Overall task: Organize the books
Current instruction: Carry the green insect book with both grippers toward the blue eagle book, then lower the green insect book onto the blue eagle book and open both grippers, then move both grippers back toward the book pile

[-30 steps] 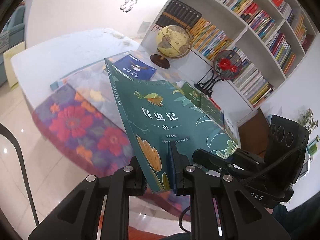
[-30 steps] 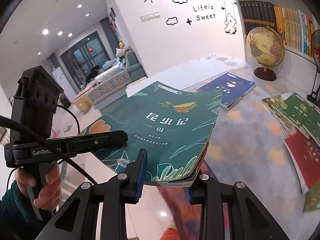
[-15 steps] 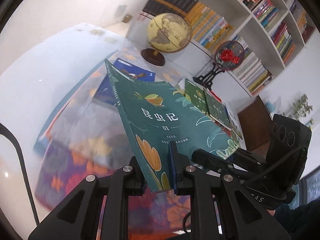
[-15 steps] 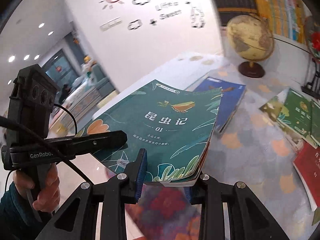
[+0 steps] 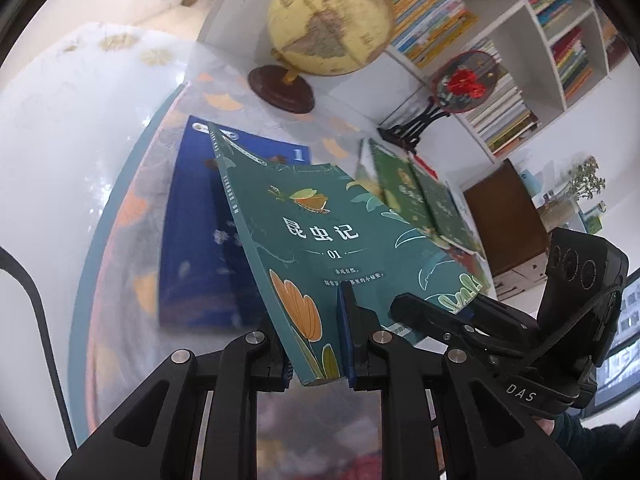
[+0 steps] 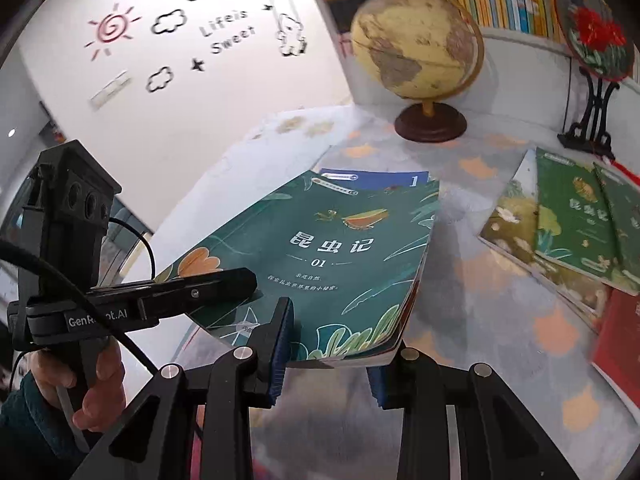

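A teal-green book (image 5: 320, 240) with an orange flower and an insect on its cover hangs tilted above the table, held from both sides. My left gripper (image 5: 316, 344) is shut on its near lower corner by the spine. My right gripper (image 6: 332, 356) is shut on the bottom edge by the page side, and it also shows in the left wrist view (image 5: 432, 312). In the right wrist view the same book (image 6: 320, 256) hides most of a dark blue book (image 6: 376, 178) that lies flat on the table. The left wrist view shows that blue book (image 5: 192, 240) directly behind and below the held one.
Several green books (image 6: 576, 216) and a red one (image 6: 624, 336) lie overlapped to the right. A globe (image 5: 328, 24) and a round red-flower fan on a black stand (image 5: 464, 84) stand at the table's back, before a full bookshelf (image 5: 560, 20). A hand (image 6: 100, 384) holds the left gripper.
Both grippers carried the teal-green book forward over the table and somewhat lower. The blue book and the globe now look much closer. Neither grip on the book changed.
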Demonstrator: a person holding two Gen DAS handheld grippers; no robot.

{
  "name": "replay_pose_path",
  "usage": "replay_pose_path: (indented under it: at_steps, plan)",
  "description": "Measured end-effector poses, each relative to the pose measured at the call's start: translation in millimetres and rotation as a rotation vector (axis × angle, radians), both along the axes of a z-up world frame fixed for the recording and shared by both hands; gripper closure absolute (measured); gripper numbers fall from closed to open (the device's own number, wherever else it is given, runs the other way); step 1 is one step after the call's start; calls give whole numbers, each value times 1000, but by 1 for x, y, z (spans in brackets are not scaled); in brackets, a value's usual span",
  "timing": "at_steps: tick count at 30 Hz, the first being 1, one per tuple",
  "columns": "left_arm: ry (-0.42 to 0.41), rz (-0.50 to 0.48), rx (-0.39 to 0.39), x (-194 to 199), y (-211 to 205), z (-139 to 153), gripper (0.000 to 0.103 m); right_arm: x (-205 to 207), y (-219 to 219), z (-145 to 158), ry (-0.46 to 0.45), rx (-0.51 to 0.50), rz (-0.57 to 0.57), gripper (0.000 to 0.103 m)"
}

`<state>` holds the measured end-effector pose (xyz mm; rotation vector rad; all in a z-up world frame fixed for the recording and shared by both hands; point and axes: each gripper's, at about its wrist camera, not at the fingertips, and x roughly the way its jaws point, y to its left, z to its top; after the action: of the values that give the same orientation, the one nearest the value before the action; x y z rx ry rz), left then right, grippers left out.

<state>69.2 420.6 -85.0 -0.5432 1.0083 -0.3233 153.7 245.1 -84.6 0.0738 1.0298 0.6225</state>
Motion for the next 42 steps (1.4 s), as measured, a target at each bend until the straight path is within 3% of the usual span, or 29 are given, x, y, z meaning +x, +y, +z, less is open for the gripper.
replay_pose_path:
  at_steps: [8,22,30,37,42]
  plan:
    - [76,-36,-57,27,36,-35,86,18,26,-31,62,-1,-68,71]
    - [171,-5,-13,25,56,-68,80,24,37,-65,134,-35,-97,71]
    - [169,76,52,24,68,-64,80,28,37,-78,183,-20,-131,71]
    - [172,121,58,9,73,-61,80,15,33,-75,190,-68,-116,62]
    - [145,129,91,-4,61,-49,80,-5,9,-68,197,-128,-132,61]
